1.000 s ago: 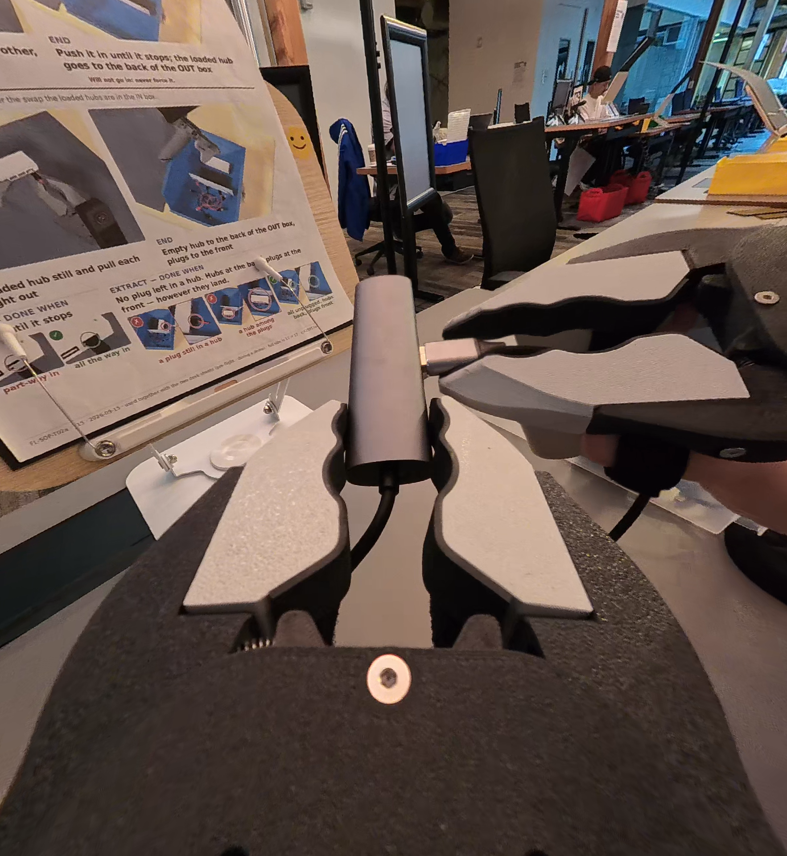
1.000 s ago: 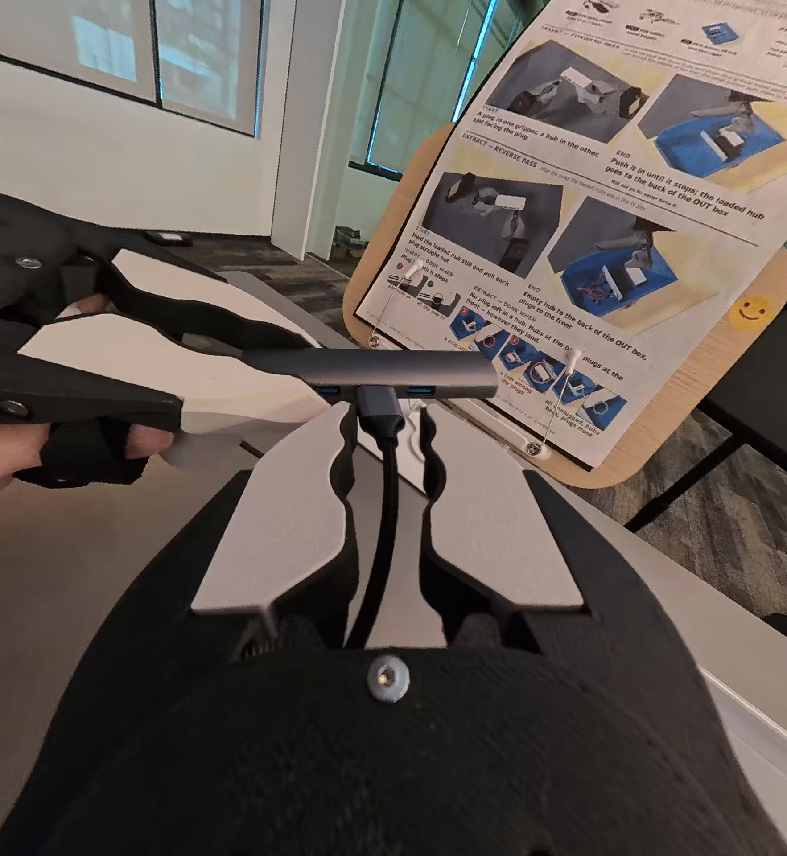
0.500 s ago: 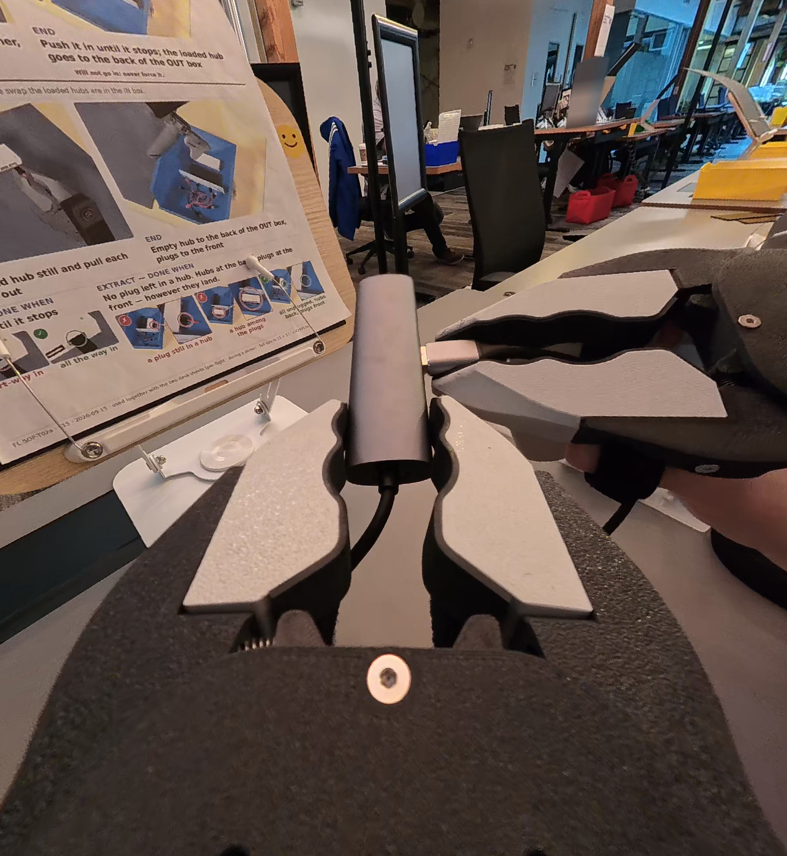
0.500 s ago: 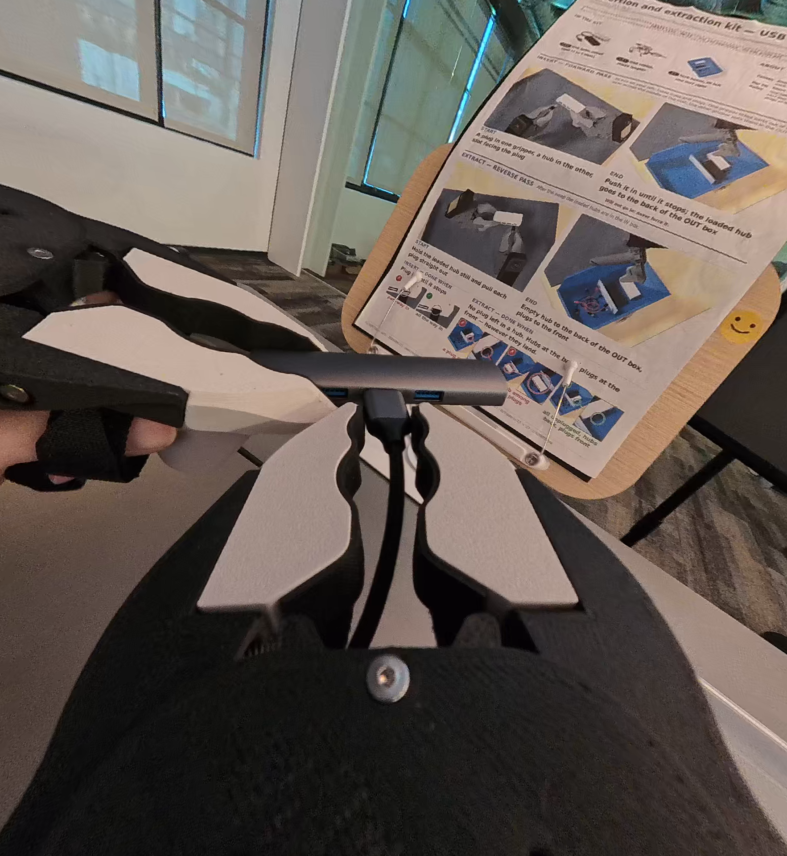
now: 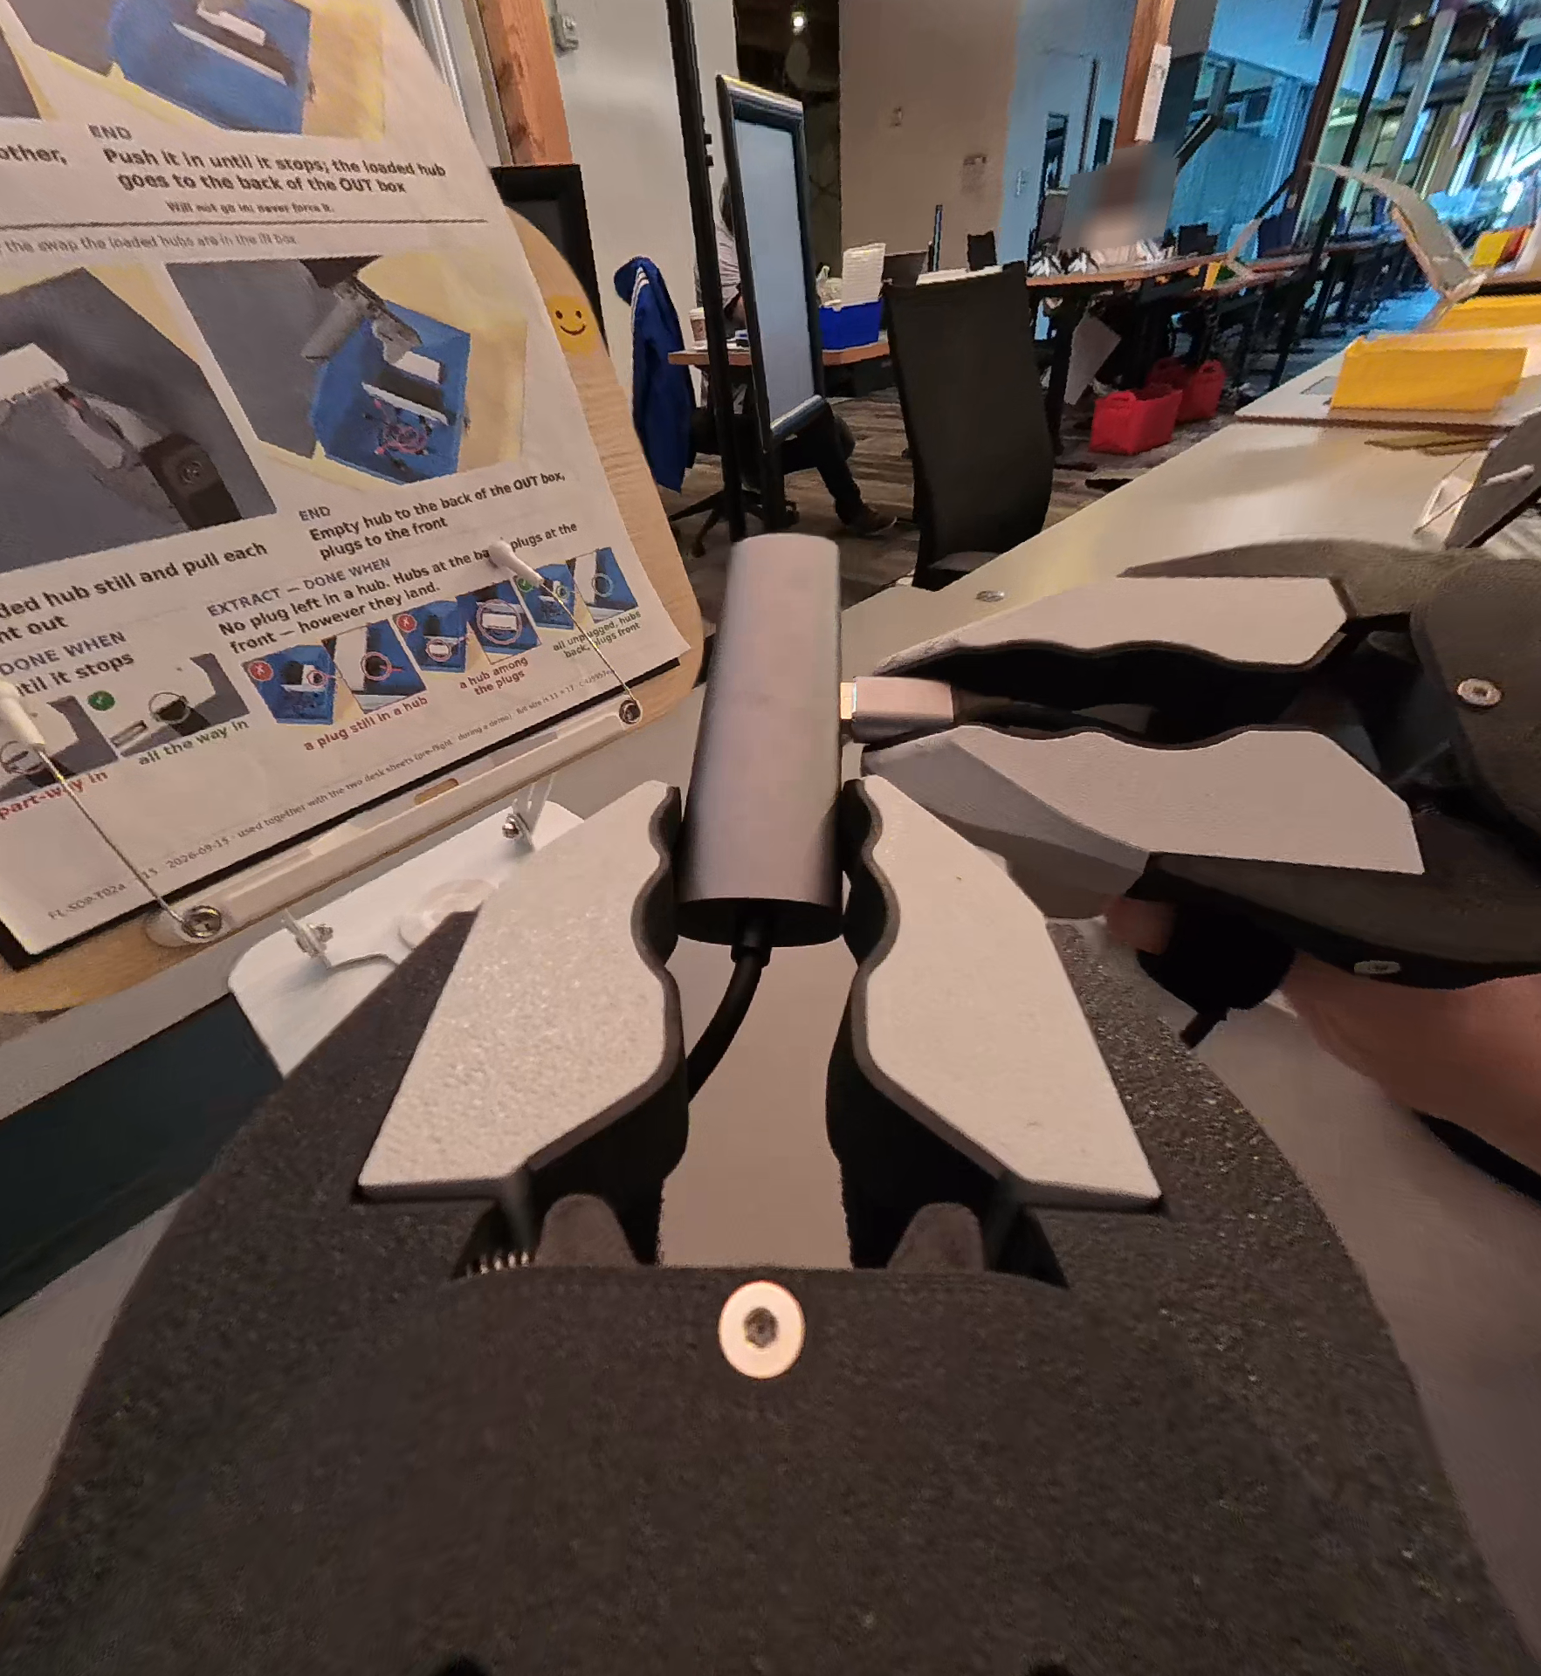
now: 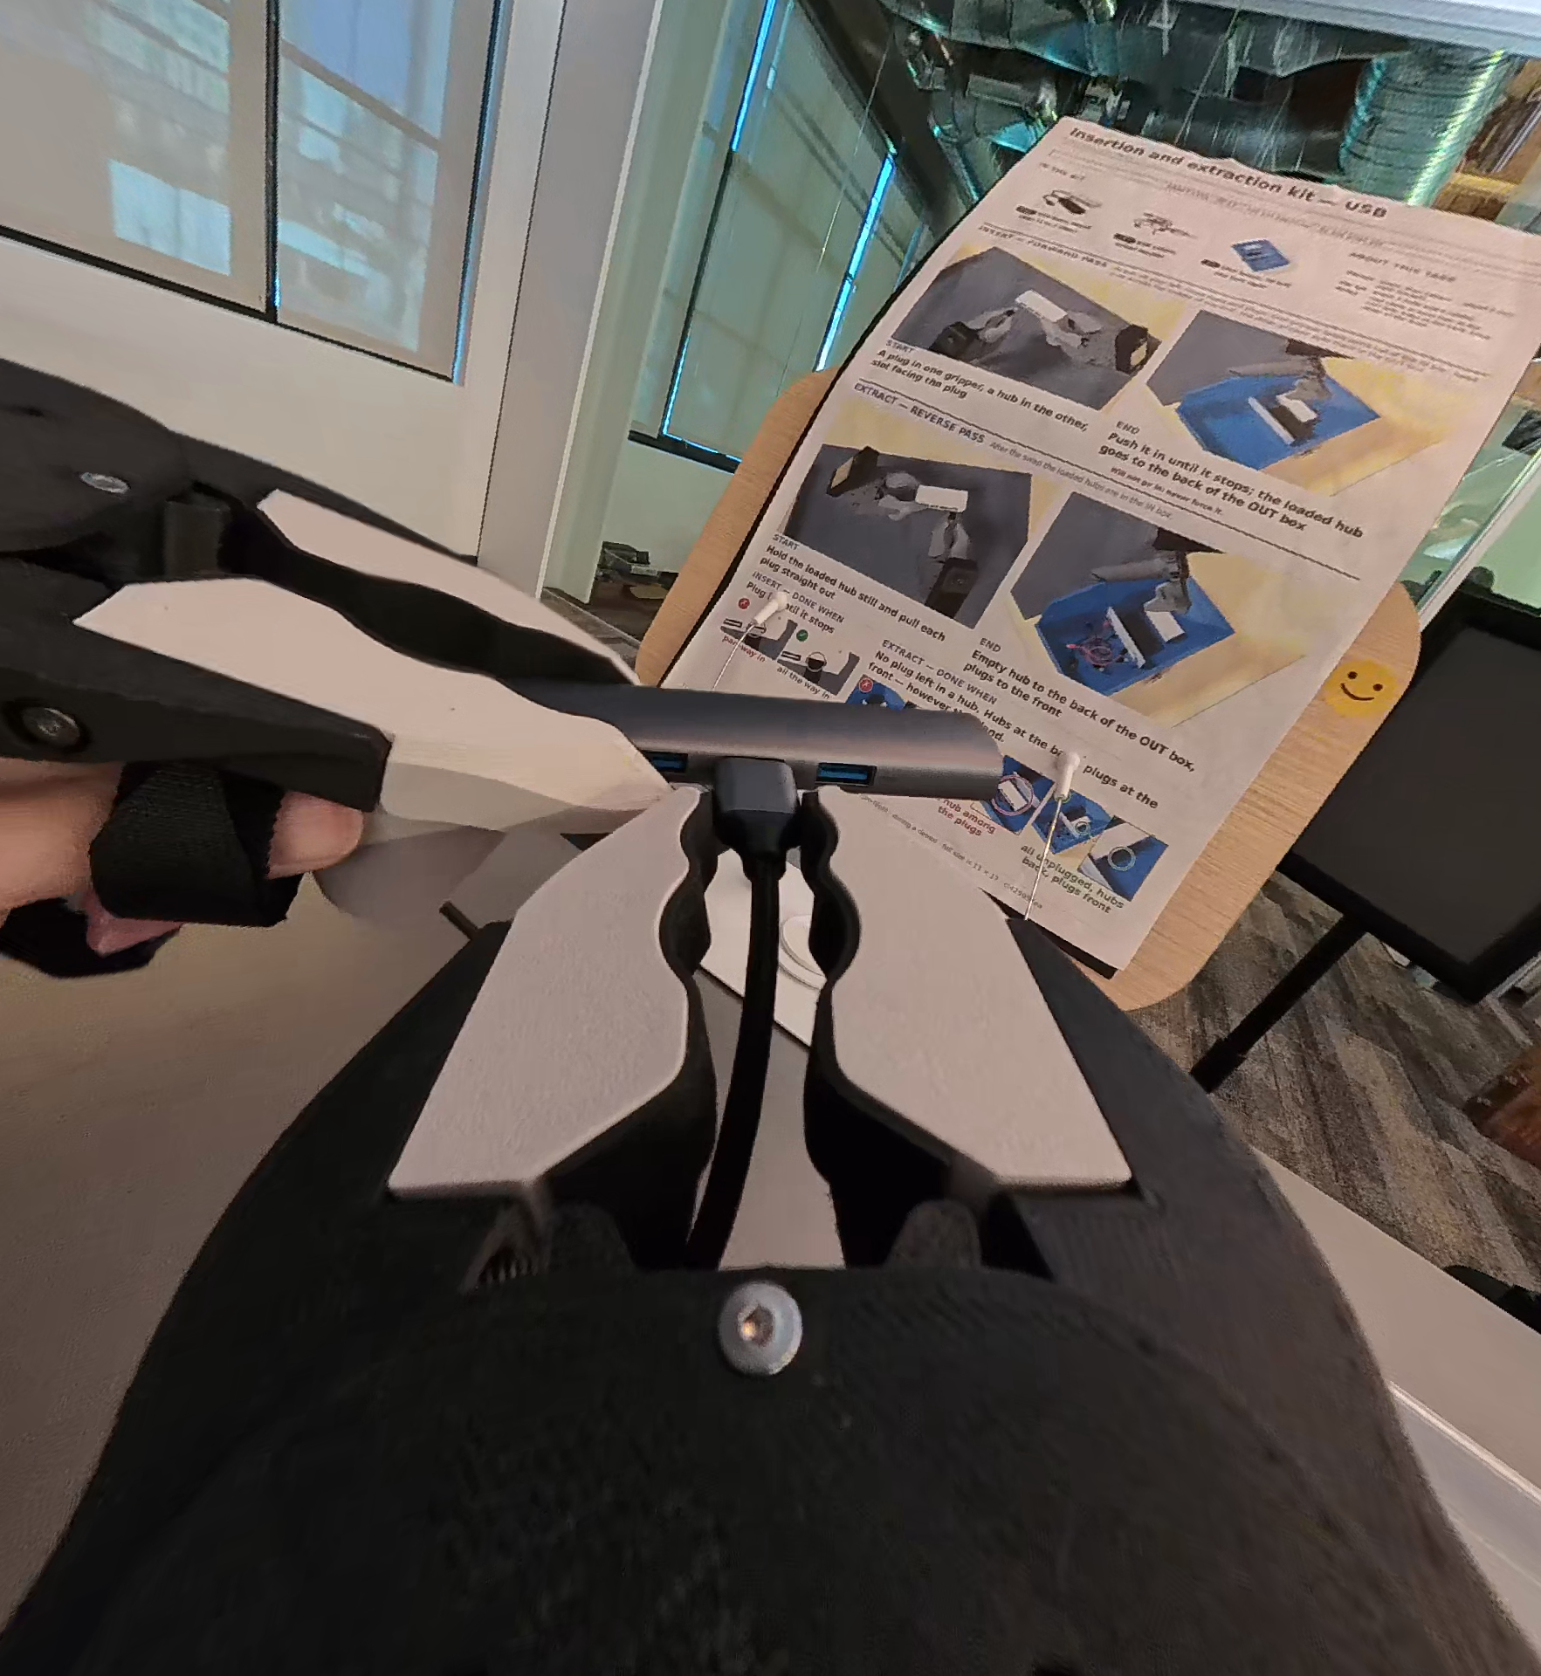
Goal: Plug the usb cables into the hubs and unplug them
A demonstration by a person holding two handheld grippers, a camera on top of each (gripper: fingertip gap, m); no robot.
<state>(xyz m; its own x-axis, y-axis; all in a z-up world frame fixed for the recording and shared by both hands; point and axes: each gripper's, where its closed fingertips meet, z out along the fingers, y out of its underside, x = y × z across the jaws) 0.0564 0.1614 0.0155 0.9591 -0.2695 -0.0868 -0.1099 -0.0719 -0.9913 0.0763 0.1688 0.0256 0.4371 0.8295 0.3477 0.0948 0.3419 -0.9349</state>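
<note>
My left gripper (image 5: 759,798) is shut on the near end of a dark grey USB hub (image 5: 771,716), which points away from me; the hub's black lead hangs down between my fingers. My right gripper (image 6: 753,807) is shut on a grey USB plug (image 6: 753,794) whose black cable (image 6: 744,1016) runs back between the fingers. The plug sits in a middle port on the hub's side (image 6: 803,735), with blue ports either side. In the left wrist view the right gripper (image 5: 875,716) comes in from the right holding the plug (image 5: 898,706) against the hub.
A printed instruction sheet (image 5: 231,472) on a wooden stand (image 6: 1293,816) stands just behind the hub. The grey tabletop (image 5: 1202,508) runs back to the right, with yellow folders (image 5: 1438,363). Chairs, desks and a person are farther off.
Both grippers have lifted and tilted slightly together. The plug has gone deeper into the hub's port.
</note>
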